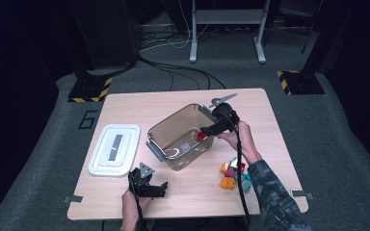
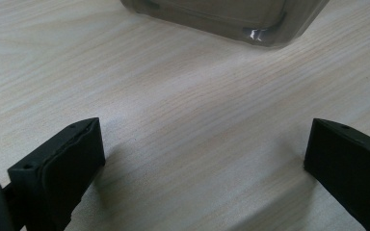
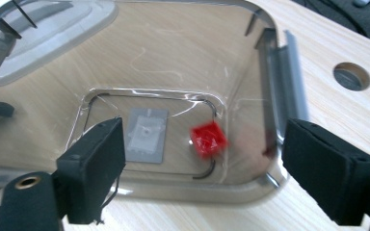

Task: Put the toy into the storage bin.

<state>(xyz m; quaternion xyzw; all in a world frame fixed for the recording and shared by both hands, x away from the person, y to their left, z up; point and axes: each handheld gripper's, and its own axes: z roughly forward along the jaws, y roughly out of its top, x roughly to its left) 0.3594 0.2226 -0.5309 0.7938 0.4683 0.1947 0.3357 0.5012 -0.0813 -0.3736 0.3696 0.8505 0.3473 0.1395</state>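
A clear plastic box [image 1: 173,120] stands open on the wooden table. My right gripper [image 1: 206,131] hangs over the box's right rim, jaws wide apart. In the right gripper view a small red cube [image 3: 208,138] shows blurred inside the box [image 3: 270,62], near its floor, touching neither pad of the right gripper [image 3: 207,144]. My left gripper [image 1: 160,188] rests low near the table's front edge, open with nothing between its fingers. In the left gripper view the left gripper [image 2: 204,144] frames bare wood, with the box [image 2: 231,19] ahead.
The box's white lid [image 1: 114,148] lies flat to the left of the box. A pile of several coloured cubes [image 1: 232,173] sits at the front right beside the right forearm. A round cable hole [image 3: 350,75] is in the tabletop beyond the box.
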